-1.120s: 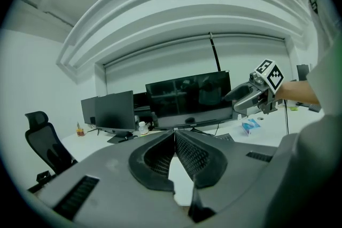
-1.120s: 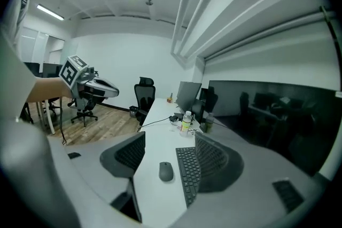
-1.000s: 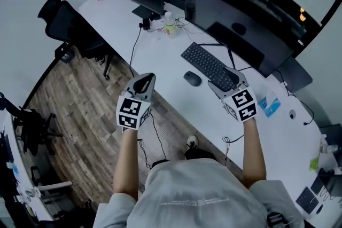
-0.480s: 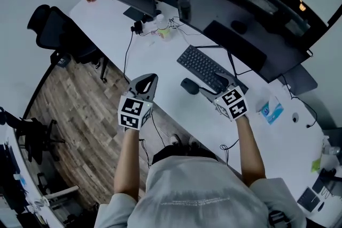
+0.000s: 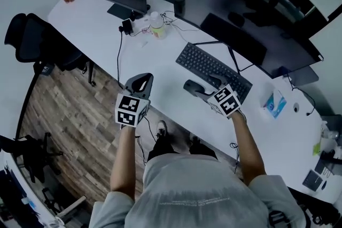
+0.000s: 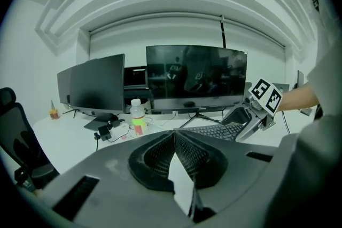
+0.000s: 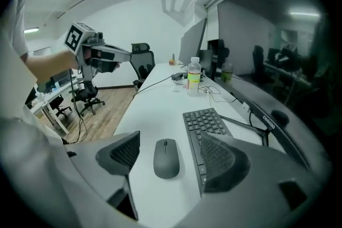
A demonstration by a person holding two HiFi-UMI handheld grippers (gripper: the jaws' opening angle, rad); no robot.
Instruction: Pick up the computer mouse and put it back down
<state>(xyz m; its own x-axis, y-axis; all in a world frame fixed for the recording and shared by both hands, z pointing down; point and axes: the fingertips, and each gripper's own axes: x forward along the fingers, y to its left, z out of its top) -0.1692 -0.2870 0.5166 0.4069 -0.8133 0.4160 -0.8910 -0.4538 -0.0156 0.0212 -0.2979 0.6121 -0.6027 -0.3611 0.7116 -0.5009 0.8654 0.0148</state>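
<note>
Mouse (image 7: 166, 158), dark and oval, is seen lying flat on the white desk (image 7: 152, 101) in the lower centre of the right gripper view, just left of the black keyboard (image 7: 205, 122). The right gripper (image 5: 207, 86) is held low over it with the jaws spread wide apart. The computer mouse sits in the gap between them, and a strip of bare desk is visible on each side of it, so neither pad is touching it. The right-hand jaw is placed over the near end of the keyboard.

In the head view, the same gripper is found right of centre, at the near edge of the keyboard, with its marker cube turned toward the camera.

The left gripper (image 6: 175, 139) is shown with its jaws closed together, nothing between them. It is held left of centre in the head view, over the near edge of the desk and the wooden floor (image 5: 64, 115), well apart from the mouse.

A clear bottle (image 7: 193, 76) with a green label is set farther back on the desk, among loose cables. Dark monitors (image 6: 195, 79) are ranged along the far side. A black office chair (image 5: 32, 40) is placed at the left edge of the head view.
</note>
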